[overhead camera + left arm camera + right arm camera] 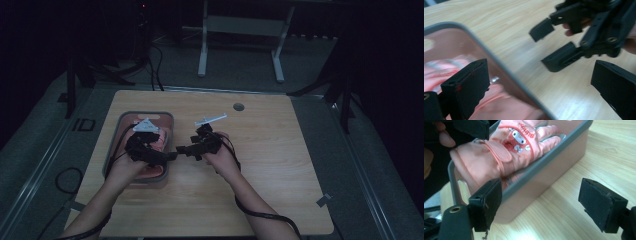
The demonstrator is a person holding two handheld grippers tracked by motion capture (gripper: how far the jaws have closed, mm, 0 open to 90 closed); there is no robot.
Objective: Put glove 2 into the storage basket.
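Both my grippers are hanging released over the table, and the pink glove is lying in the box.

In the high view I am holding the left gripper (170, 156) over the right edge of the pink, grey-rimmed box (167, 120) at left of centre, and the right gripper (181, 149) is facing it just beside, tip to tip over the wooden table (280, 150). In the left gripper view its jaws are standing wide apart with nothing between them, the box rim (499, 62) running under the left jaw and the right gripper (549, 47) showing open at upper right. In the right gripper view the jaws are gaping over bare wood, and the glove (506, 150), printed with a cartoon rabbit, is sitting in the box (549, 177) at upper left.
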